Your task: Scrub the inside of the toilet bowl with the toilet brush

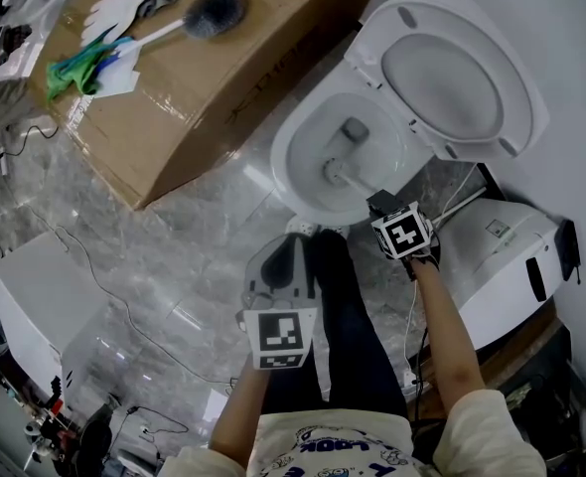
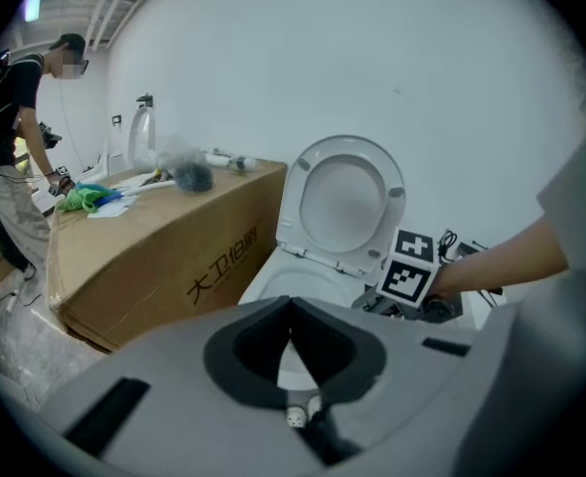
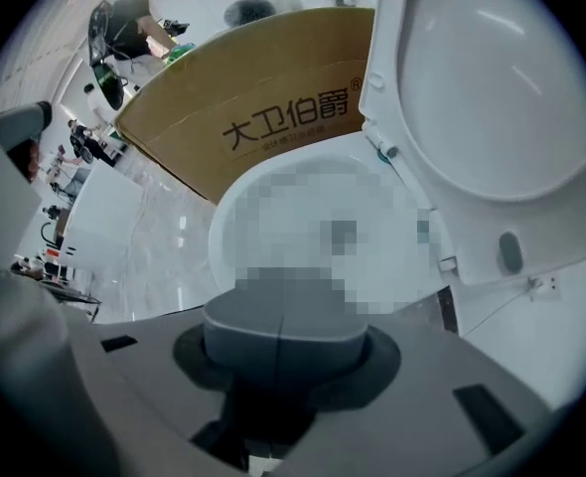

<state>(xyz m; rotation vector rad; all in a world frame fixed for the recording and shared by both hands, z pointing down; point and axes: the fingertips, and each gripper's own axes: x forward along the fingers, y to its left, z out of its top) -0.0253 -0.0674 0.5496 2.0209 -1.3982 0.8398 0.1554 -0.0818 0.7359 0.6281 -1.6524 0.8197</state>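
The white toilet bowl [image 1: 308, 142] stands open with its lid [image 1: 462, 78] tipped back. A toilet brush [image 1: 348, 175] reaches down into the bowl, its grey head [image 1: 354, 130] near the bottom. My right gripper [image 1: 379, 204] is at the bowl's near rim, shut on the brush handle. In the right gripper view the jaws [image 3: 278, 311] are pressed together, and a mosaic patch hides the bowl's inside. My left gripper [image 1: 283, 254] hangs lower, over the floor in front of the toilet. Its jaws [image 2: 291, 304] meet at the tips with nothing in them.
A big cardboard box [image 1: 189, 87] lies left of the toilet with a second brush [image 1: 212, 13], a green cloth [image 1: 74, 68] and gloves on it. A white appliance [image 1: 507, 256] stands right of the bowl. Cables [image 1: 94, 276] run over the marble floor. A person [image 2: 10, 137] stands by the box.
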